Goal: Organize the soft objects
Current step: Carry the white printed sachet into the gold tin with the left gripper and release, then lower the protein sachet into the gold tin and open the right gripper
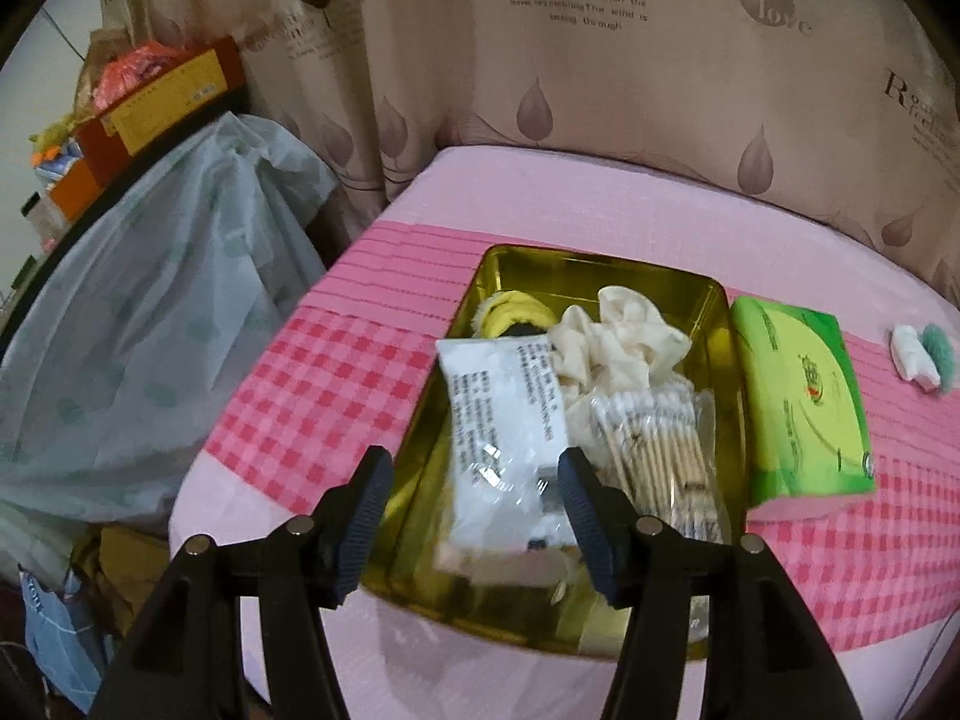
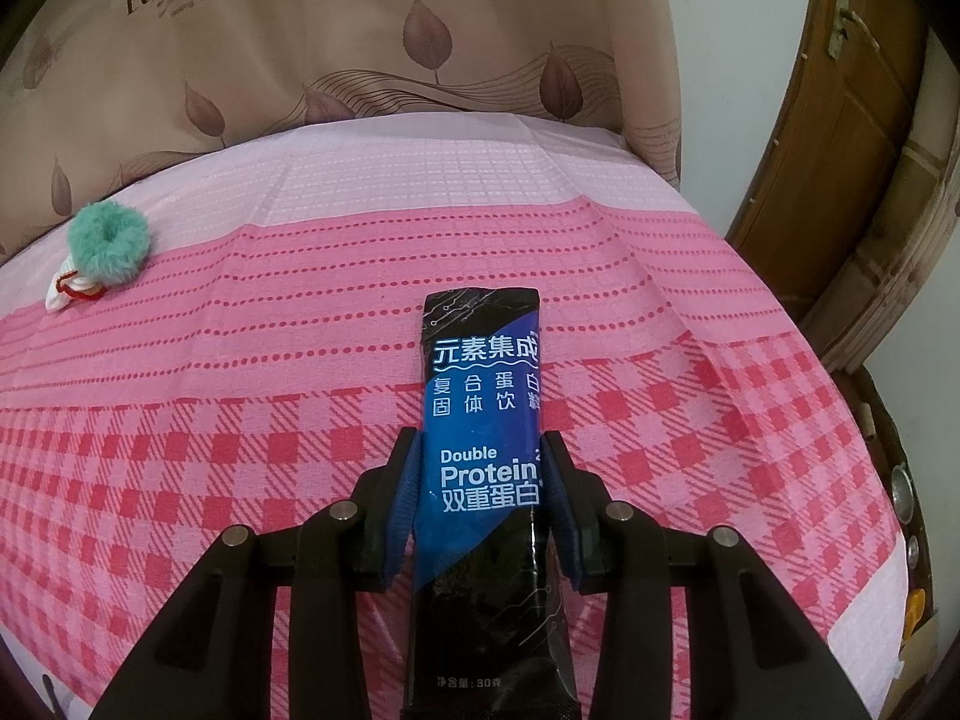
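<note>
Left tongs stand wide apart, nothing clamped, hovering over the near end of the gold tin. A white plastic packet lies in the tin just ahead of the tips, untouched by the pads. Also in the tin: bag of cotton swabs beside the packet, cream scrunchie behind, yellow scrunchie at the far left corner. Green tissue pack lies just beside the tin's right wall on the pink checked cloth. Farther right, a small white roll touches a teal scrunchie.

Right tongs are clamped on a blue-black protein sachet, pads pressing both long edges, far end pointing away over the cloth.

Left view only: tin, contents, tissue pack. Right view only: sachet, wooden door. Both show curtain.
</note>
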